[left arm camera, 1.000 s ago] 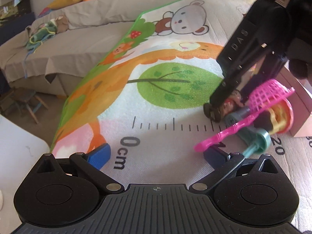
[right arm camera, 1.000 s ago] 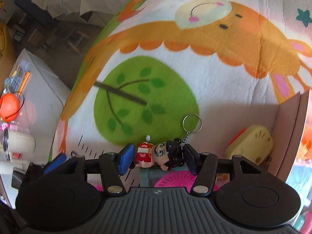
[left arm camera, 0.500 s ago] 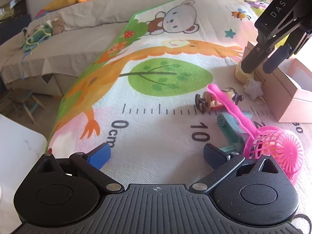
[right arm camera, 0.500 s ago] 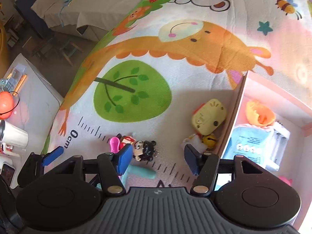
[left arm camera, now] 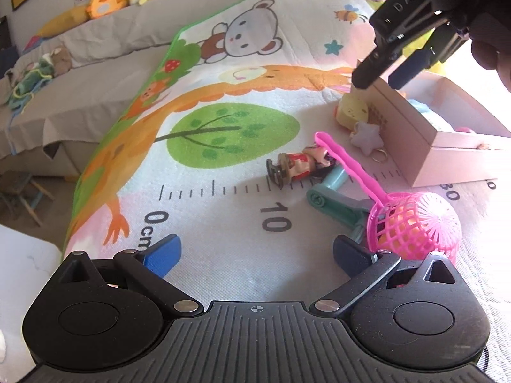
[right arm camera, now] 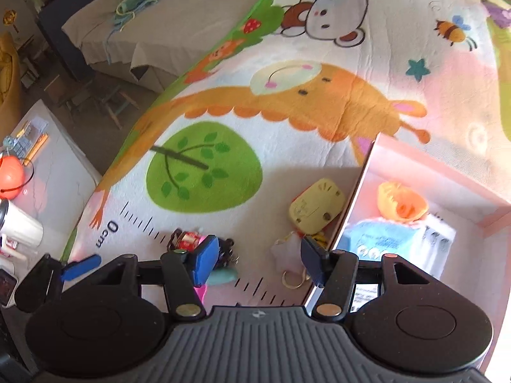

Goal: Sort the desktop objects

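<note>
A small doll keychain (left arm camera: 297, 166) (right arm camera: 188, 239) lies on the printed play mat (left arm camera: 223, 217). Across it rests the handle of a pink net scoop (left arm camera: 415, 223) with an orange ball inside, and beside it lies a teal plastic toy (left arm camera: 332, 191). A yellow toy (left arm camera: 351, 111) (right arm camera: 316, 206) and a pale star keychain (left arm camera: 367, 135) (right arm camera: 284, 249) sit against the pink box (left arm camera: 408, 134) (right arm camera: 361, 185). My right gripper (left arm camera: 380, 79) (right arm camera: 258, 261) hovers open and empty above the box's near corner. My left gripper (left arm camera: 255, 252) is open and empty, low over the mat beside the scoop.
The box holds an orange item (right arm camera: 400, 204) and a blue packet (right arm camera: 380, 239). A white side table (right arm camera: 57, 172) at the left carries an orange ball and a cup. A grey couch (left arm camera: 95, 63) with plush toys lies beyond the mat.
My right gripper rose from the doll and moved over toward the box; the doll stays on the mat. The pink scoop swung round, its basket now near my left gripper.
</note>
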{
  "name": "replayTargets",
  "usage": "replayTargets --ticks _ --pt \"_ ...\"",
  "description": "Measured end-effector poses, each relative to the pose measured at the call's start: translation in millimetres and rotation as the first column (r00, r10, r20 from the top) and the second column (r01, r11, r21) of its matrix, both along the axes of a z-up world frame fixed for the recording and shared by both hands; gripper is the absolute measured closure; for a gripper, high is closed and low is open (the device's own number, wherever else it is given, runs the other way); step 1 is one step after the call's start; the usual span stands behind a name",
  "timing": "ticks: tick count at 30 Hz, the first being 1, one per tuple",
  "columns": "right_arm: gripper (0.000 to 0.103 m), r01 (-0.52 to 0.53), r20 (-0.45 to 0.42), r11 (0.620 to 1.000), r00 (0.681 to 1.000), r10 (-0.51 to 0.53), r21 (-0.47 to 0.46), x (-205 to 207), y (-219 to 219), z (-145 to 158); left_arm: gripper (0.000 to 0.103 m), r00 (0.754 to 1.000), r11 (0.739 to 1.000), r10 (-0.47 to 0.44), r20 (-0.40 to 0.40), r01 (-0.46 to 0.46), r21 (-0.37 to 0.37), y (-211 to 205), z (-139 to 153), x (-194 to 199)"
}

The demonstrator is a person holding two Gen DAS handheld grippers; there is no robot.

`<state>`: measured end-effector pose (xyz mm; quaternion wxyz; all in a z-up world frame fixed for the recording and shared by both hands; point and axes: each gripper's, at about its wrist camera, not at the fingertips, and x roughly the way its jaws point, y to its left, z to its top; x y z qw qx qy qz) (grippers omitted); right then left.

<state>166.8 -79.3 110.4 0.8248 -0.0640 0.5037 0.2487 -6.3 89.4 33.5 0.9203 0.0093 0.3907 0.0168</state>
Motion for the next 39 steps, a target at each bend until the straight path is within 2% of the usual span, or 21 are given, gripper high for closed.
replayTargets --ticks 4,8,13,16,19,24,28,31,35,39 --pt "0.045 0.098 0.003 0.995 0.995 -0.098 0.025 23 -23 5 0.0 0.999 1.0 -0.008 0.034 0.008 -0.012 0 11 7" --pt "0.045 0.126 -0.032 0.991 0.992 -0.125 0.034 36 -28 -8 0.0 0.998 0.999 -0.029 0.063 0.031 -0.035 -2 17 18" --pt "0.045 0.168 -0.026 0.985 0.986 -0.167 0.036 54 -25 -23 0.0 0.997 0.997 -0.048 0.054 0.051 -0.057 -3 12 23" --pt "0.045 0.184 -0.079 0.978 0.981 -0.177 0.095 71 -22 -30 0.0 0.999 0.997 -0.034 0.037 0.037 -0.074 4 6 26" --pt "0.033 0.205 -0.084 0.974 0.977 -0.197 0.099 78 -9 -32 0.0 1.0 0.997 -0.006 0.024 0.008 -0.083 14 1 27" --pt "0.033 0.191 -0.099 0.971 0.979 -0.178 0.145 86 19 -33 0.0 0.999 0.995 0.031 0.019 -0.029 -0.095 28 -1 28" --pt "0.033 0.158 -0.091 0.967 0.986 -0.142 0.199 93 48 -31 0.0 0.999 0.994 0.046 0.013 -0.045 -0.097 31 0 27" --pt "0.034 0.096 -0.058 0.975 0.995 -0.086 0.2 87 65 -24 0.0 0.998 0.994 0.063 0.003 -0.062 -0.085 32 0 23" --pt "0.034 -0.036 0.055 0.995 0.998 0.031 0.095 44 63 -3 0.0 0.994 0.992 0.103 -0.027 -0.105 -0.066 36 -2 21" --pt "0.032 -0.169 0.063 0.985 0.984 0.166 0.034 -16 40 5 0.0 0.992 0.991 0.126 -0.029 -0.127 -0.045 32 0 20"
